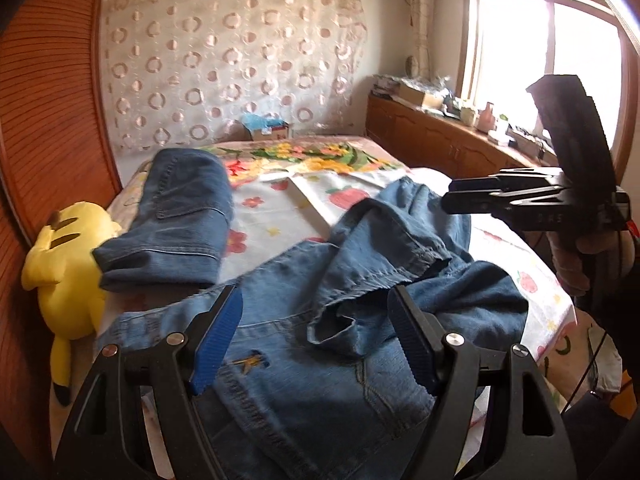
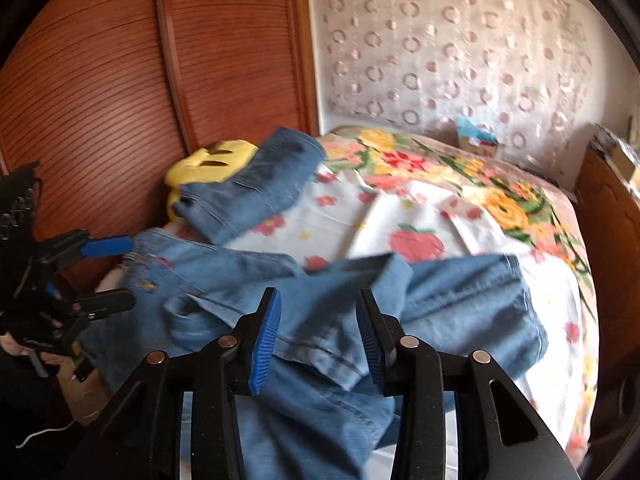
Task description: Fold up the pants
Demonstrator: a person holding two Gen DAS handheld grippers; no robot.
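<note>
- While two pairs of jeans lie on the bed (image 1: 280,196), one folded pair (image 1: 176,216) sits beside the single yellow plush toy (image 1: 68,264), well apart from the crumpled pair (image 1: 320,320) near the bed's front edge.
- Left gripper (image 1: 316,332): jaws wide, over the crumpled pair, pads pressing nothing.
- Right gripper (image 2: 318,336): jaws partly apart, denim between them, not clamped.
- One cardboard box (image 1: 270,130) stands at the bed's far end.
</note>
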